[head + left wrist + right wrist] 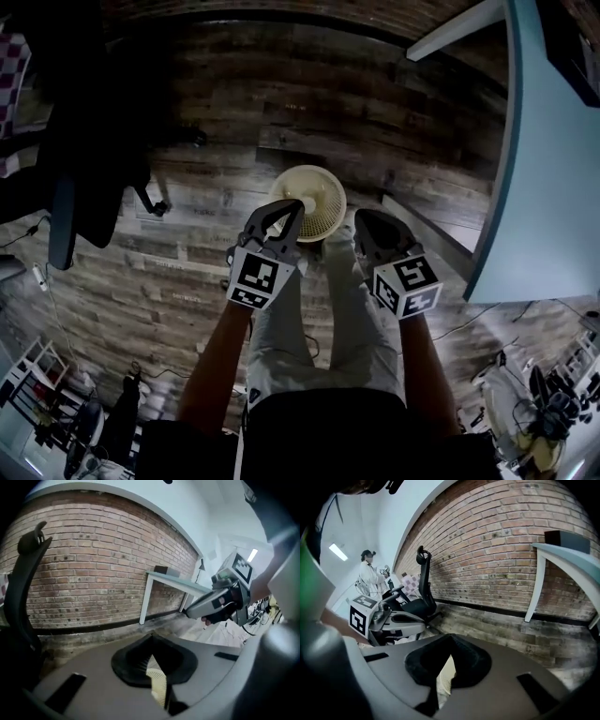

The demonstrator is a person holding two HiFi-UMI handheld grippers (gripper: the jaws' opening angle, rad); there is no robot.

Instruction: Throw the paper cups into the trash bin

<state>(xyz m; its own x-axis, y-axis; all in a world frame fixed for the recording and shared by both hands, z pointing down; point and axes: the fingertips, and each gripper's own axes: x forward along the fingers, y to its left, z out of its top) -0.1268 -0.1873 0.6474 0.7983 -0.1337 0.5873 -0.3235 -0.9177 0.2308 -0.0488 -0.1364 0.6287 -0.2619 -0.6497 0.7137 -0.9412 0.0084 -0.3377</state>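
Head view: the cream round mesh trash bin stands on the wooden plank floor at 12 o'clock of your left gripper and right gripper. No paper cup shows; one would likely be light, thin-walled and easily crushed, so pinch it gently at the rolled rim. Left gripper view: jaws pressed together on nothing, with only a sliver of bin mesh through their hollow at 6 o'clock, where the head view shows the bin whole. Right gripper view: jaws likewise closed and empty, and at 10 o'clock a black office chair seen upright.

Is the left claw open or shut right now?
Shut. The left gripper has its jaws touching at the tips, nothing held between them.
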